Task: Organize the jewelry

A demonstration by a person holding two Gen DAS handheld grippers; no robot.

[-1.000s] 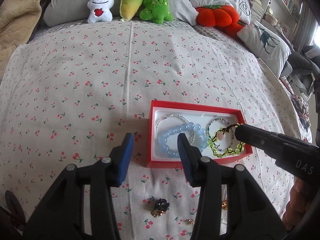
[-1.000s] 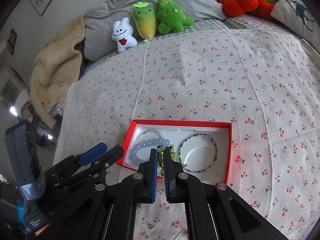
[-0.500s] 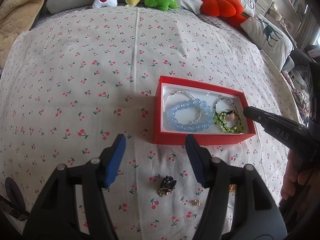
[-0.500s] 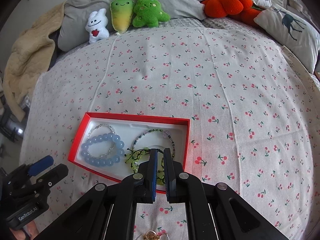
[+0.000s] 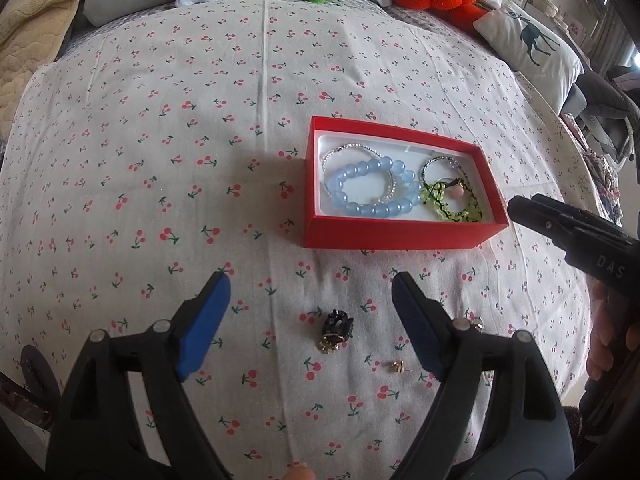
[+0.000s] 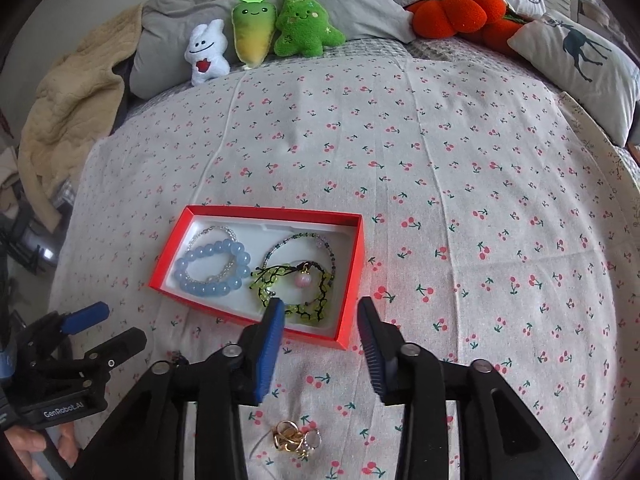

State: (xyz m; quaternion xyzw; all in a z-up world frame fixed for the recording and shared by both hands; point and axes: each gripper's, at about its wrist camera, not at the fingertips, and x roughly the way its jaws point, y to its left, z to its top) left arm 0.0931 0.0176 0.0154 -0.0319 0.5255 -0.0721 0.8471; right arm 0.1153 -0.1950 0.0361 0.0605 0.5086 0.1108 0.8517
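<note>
A red box [image 5: 400, 237] [image 6: 352, 280] with a white lining lies on the cherry-print sheet. It holds a blue bead bracelet [image 5: 376, 210] [image 6: 208, 289], a green bead bracelet [image 5: 452, 213] [image 6: 306, 312] and two thin bead strands. My left gripper [image 5: 312, 280] hovers in front of the box with its jaws opening; a black and gold piece [image 5: 336, 328] lies on the sheet below them, untouched. My right gripper [image 6: 321, 304] stands over the box's near right corner, its jaws opening, free of the green bracelet. A cluster of gold and silver rings [image 6: 294, 438] lies under it.
A small gold earring [image 5: 398, 367] lies near the left gripper's right finger. Plush toys [image 6: 256, 32], an orange plush [image 6: 460, 10] and pillows [image 6: 580, 64] line the far edge of the bed. A beige blanket [image 6: 68, 108] is heaped at the far left.
The right gripper opened and left the green bracelet lying in the box. The left gripper spread wider and drew back from the box, over the loose pieces on the sheet.
</note>
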